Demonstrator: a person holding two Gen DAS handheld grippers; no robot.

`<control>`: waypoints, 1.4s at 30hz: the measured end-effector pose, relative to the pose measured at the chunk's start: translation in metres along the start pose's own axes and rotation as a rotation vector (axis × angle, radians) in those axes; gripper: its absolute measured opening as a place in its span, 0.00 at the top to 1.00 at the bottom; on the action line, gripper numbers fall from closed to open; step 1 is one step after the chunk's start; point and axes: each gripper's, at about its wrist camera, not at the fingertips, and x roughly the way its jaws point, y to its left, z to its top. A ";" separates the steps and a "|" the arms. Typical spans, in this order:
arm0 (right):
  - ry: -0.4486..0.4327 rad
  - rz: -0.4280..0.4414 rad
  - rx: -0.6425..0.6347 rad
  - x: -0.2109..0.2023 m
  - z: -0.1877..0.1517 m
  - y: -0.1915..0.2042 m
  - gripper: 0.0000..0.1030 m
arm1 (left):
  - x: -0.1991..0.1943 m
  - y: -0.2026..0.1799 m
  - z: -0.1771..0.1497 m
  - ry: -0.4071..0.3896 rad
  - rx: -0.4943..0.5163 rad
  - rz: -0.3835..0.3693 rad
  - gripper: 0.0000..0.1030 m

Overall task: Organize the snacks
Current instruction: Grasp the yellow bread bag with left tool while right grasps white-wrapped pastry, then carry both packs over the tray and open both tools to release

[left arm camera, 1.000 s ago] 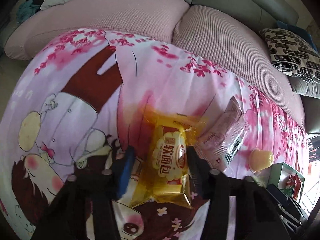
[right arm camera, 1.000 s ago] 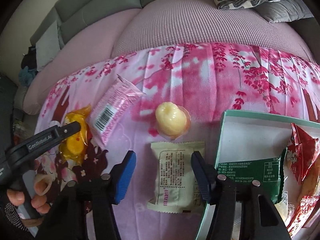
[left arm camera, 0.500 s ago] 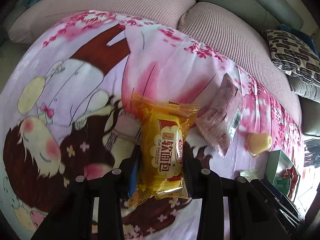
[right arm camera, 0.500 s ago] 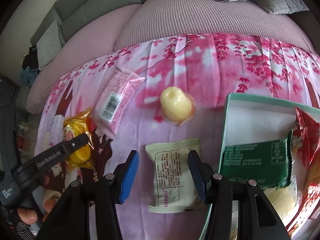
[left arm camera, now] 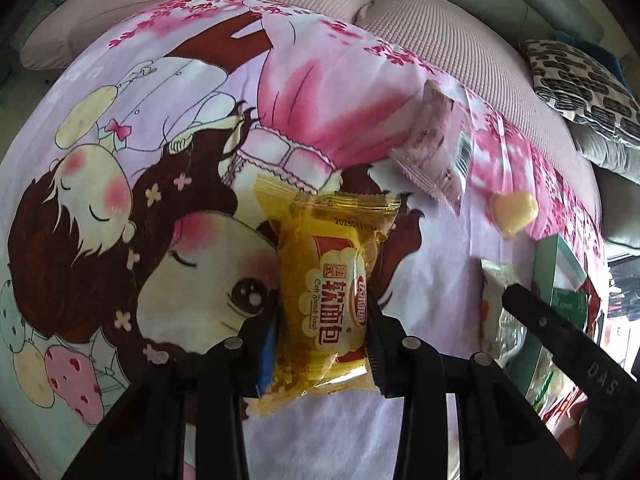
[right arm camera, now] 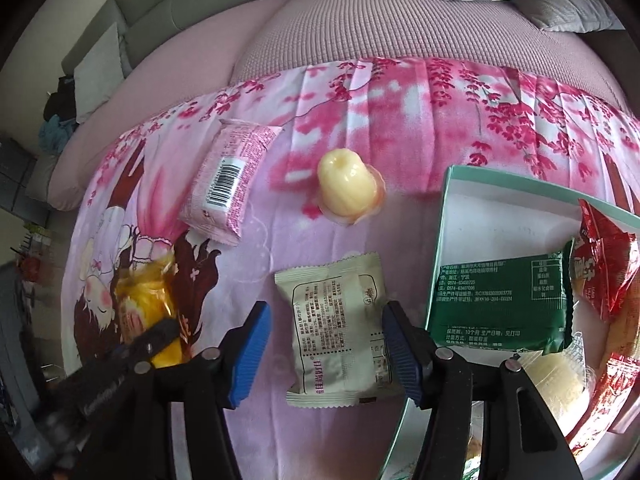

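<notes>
My left gripper (left arm camera: pixel 320 344) is shut on a yellow bread packet (left arm camera: pixel 328 280) and holds it upright just above the cartoon cloth (left arm camera: pixel 120 160). My right gripper (right arm camera: pixel 324 352) straddles a cream snack packet (right arm camera: pixel 340 320) that lies flat on the cloth. Its jaws are opening: the right pad is at the packet's edge and the left pad stands clear of it. A pink packet (right arm camera: pixel 228 184) and a yellow jelly cup (right arm camera: pixel 346 188) lie farther back. The green-rimmed box (right arm camera: pixel 452 208) to the right holds a green packet (right arm camera: pixel 500 304), a red packet (right arm camera: pixel 600 264) and more snacks.
Pink sofa cushions (right arm camera: pixel 400 20) rise behind the cloth, with a black-and-white patterned pillow (left arm camera: pixel 580 80) at the back right. In the right wrist view a finger (right arm camera: pixel 160 332) of the left gripper with the yellow packet shows at the lower left.
The left jaws closed on the yellow packet and carried it nearer across the cloth. The right jaws narrowed around the cream packet, then widened again; that hand barely moved.
</notes>
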 end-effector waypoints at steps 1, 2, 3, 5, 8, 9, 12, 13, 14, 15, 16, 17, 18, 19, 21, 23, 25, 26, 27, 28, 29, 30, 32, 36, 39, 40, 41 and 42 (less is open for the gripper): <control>0.000 -0.002 -0.004 0.000 0.000 0.000 0.39 | 0.000 0.000 0.000 0.001 0.000 0.000 0.62; 0.001 -0.003 -0.004 0.000 -0.001 0.001 0.39 | 0.001 0.000 0.001 0.002 -0.002 -0.001 0.62; 0.002 -0.002 -0.003 0.000 -0.002 0.001 0.39 | 0.001 0.000 0.001 0.002 -0.001 0.000 0.62; 0.009 0.003 -0.003 0.001 -0.003 0.003 0.38 | 0.003 -0.002 0.001 0.003 0.000 0.001 0.62; 0.045 0.047 0.023 0.008 -0.008 0.003 0.38 | 0.003 -0.002 0.001 0.004 0.001 0.003 0.62; 0.056 0.067 0.038 0.011 -0.010 0.002 0.38 | 0.005 -0.003 0.003 0.004 0.001 0.004 0.62; 0.057 0.065 0.044 0.016 -0.016 0.004 0.38 | 0.005 -0.004 0.003 0.004 0.006 0.009 0.62; 0.052 0.048 0.033 0.017 -0.017 0.007 0.38 | 0.006 -0.004 0.003 0.004 0.007 0.010 0.62; 0.048 0.033 0.026 0.017 -0.018 0.010 0.38 | 0.006 -0.004 0.004 0.004 0.008 0.010 0.61; 0.043 0.010 0.013 0.019 -0.019 0.014 0.38 | 0.007 -0.004 0.004 0.005 0.008 0.010 0.61; 0.033 -0.008 -0.007 0.020 -0.020 0.018 0.38 | 0.007 -0.004 0.003 0.006 0.007 0.009 0.61; 0.027 -0.038 -0.031 0.022 -0.022 0.023 0.38 | 0.007 -0.003 0.003 0.006 0.006 0.008 0.61; 0.020 -0.062 -0.049 0.023 -0.024 0.027 0.38 | 0.008 -0.003 0.003 0.006 0.006 0.007 0.61; 0.010 -0.092 -0.074 0.025 -0.026 0.032 0.38 | 0.008 -0.003 0.003 0.006 0.007 0.007 0.61; -0.011 -0.137 -0.112 0.027 -0.030 0.038 0.38 | 0.009 -0.003 0.003 0.006 0.007 0.008 0.61; -0.030 -0.189 -0.157 0.029 -0.035 0.047 0.39 | 0.009 -0.003 0.002 0.006 0.006 0.007 0.60; -0.045 -0.216 -0.179 0.031 -0.038 0.051 0.39 | 0.010 -0.002 0.002 0.007 0.006 0.008 0.60; -0.049 -0.220 -0.180 0.031 -0.039 0.052 0.39 | 0.010 -0.002 0.002 0.007 0.006 0.008 0.60; -0.054 -0.219 -0.179 0.031 -0.039 0.052 0.39 | 0.012 -0.003 0.002 0.007 0.006 0.009 0.60; -0.059 -0.218 -0.178 0.032 -0.039 0.052 0.39 | 0.012 -0.003 0.002 0.007 0.006 0.010 0.60; -0.063 -0.217 -0.179 0.032 -0.039 0.053 0.39 | 0.013 -0.004 0.001 0.007 0.008 0.012 0.60; -0.069 -0.218 -0.180 0.032 -0.040 0.052 0.39 | 0.013 -0.005 0.001 0.006 0.011 0.016 0.60; -0.077 -0.218 -0.177 0.030 -0.043 0.050 0.40 | 0.013 -0.007 0.001 0.004 0.019 0.025 0.60; -0.086 -0.203 -0.147 0.025 -0.051 0.045 0.45 | 0.011 -0.007 0.002 0.004 0.013 0.020 0.61; -0.093 -0.166 -0.107 0.018 -0.052 0.036 0.47 | 0.006 -0.008 0.003 -0.010 0.022 0.032 0.62; -0.097 -0.157 -0.103 0.017 -0.054 0.035 0.47 | 0.004 -0.010 0.003 -0.017 0.031 0.037 0.62; -0.099 -0.152 -0.104 0.015 -0.054 0.033 0.47 | 0.002 -0.011 0.003 -0.023 0.037 0.032 0.62; -0.099 -0.148 -0.102 0.014 -0.055 0.033 0.47 | -0.002 -0.014 0.003 -0.030 0.040 0.015 0.62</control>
